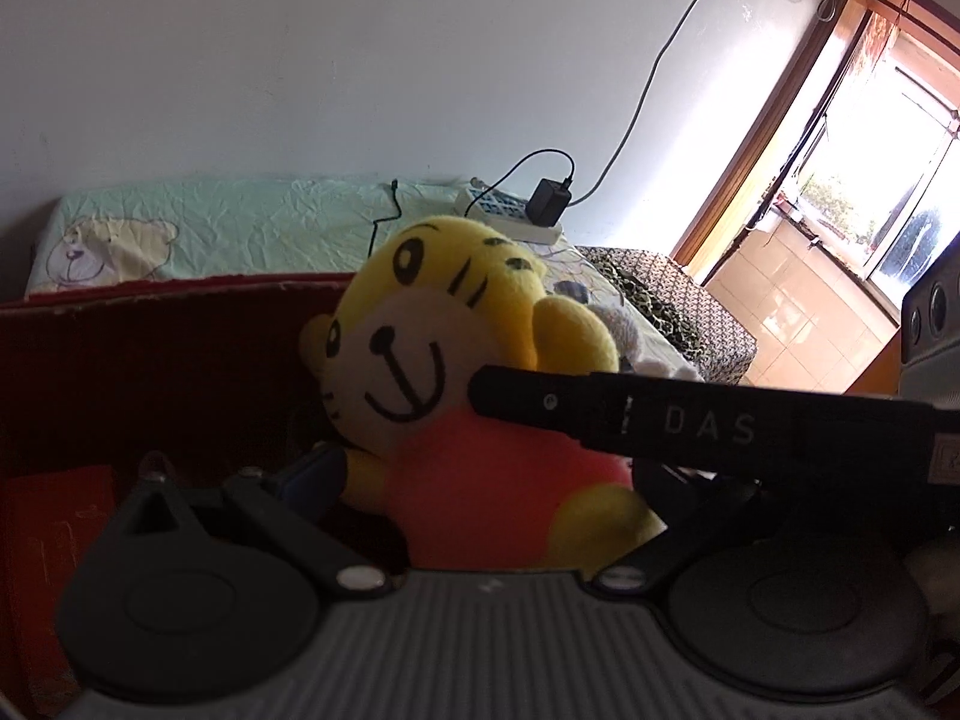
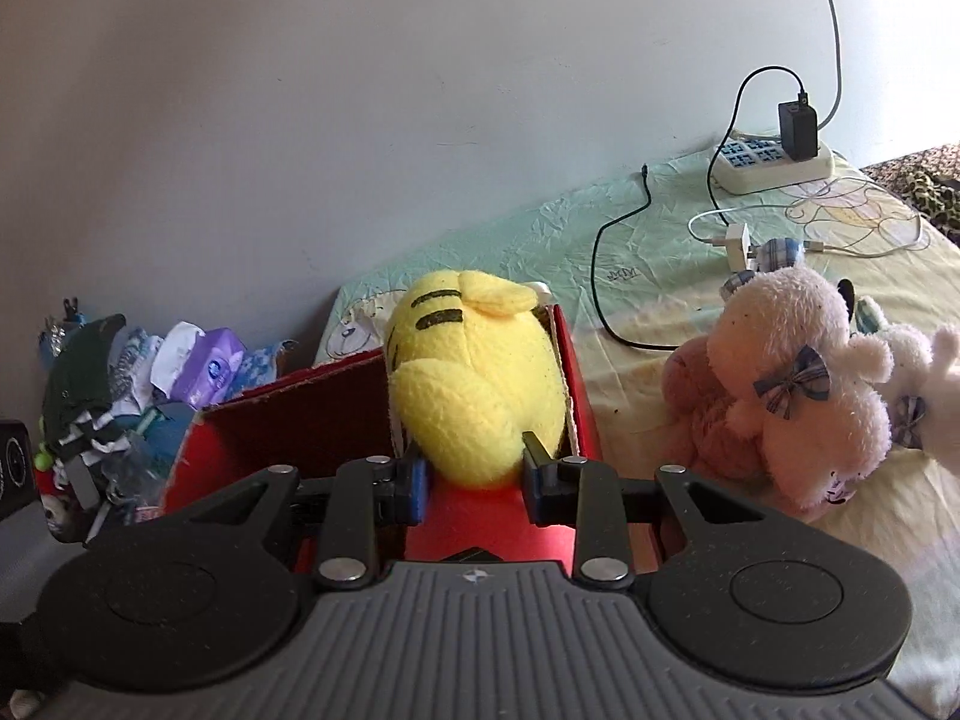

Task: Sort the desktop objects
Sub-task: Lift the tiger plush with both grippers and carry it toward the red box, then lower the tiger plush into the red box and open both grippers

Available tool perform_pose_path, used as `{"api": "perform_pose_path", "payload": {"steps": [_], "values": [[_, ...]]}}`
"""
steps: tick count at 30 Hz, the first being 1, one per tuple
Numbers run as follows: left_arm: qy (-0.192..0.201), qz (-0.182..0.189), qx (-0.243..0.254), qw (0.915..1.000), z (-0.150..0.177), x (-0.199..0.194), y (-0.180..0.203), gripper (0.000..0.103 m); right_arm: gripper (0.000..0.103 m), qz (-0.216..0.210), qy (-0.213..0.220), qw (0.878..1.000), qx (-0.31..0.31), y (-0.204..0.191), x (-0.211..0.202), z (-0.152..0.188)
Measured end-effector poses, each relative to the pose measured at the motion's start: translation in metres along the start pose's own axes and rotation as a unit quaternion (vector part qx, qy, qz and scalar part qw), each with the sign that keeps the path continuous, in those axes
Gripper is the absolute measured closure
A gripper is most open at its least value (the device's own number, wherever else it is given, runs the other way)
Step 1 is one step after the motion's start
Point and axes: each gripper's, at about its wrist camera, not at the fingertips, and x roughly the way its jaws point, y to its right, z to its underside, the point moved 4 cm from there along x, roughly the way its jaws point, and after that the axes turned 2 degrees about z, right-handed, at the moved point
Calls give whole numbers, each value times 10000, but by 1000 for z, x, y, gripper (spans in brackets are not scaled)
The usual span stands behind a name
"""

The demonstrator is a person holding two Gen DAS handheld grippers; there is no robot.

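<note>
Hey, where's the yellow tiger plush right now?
The tiger plush sits at the red box's right end, between the right hand-held gripper's fingers; the pink plush lies to its right on the bed.

tiger (image 1: 456,372): lower body cut off behind left gripper body; right cheek covered by black bar (image 1: 690,420)
tiger face: hidden in right wrist view, back of head only
left gripper (image 1: 480,480): right finger hidden behind bar, grip can't tell
box (image 2: 288,420): near wall hidden by right gripper; inside dark
pile (image 2: 120,384): far left, blurred, items unclear
white plush (image 2: 924,384): cut by right edge
device (image 1: 933,324): cut by right edge
</note>
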Motion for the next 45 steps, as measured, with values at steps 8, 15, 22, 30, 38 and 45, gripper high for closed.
{"api": "perform_pose_path", "payload": {"steps": [8, 15, 22, 30, 38, 45], "values": [[-278, 70, -7, 9996, 9, 18, -12, 2, 71, 110, -414, 9989, 208, 6, 23, 9], [-364, 27, -46, 9993, 14, 24, -22, 0, 70, 48, -190, 9997, -131, 1, 25, 13], [-372, -200, 122, 9990, 14, 25, -17, 1, 63, -274, -164, 9994, 112, 7, 18, 14], [-381, -382, 258, 9982, 14, 25, -10, 1, 63, -446, 145, 9982, 385, 19, 3, 21], [-397, -692, 599, 9950, 18, 26, -3, 0, 72, -660, 430, 9961, 402, 28, -1, 29], [-430, -943, 786, 9915, 21, 26, 1, 0, 75, -984, 636, 9924, 382, 35, -4, 34]]}}
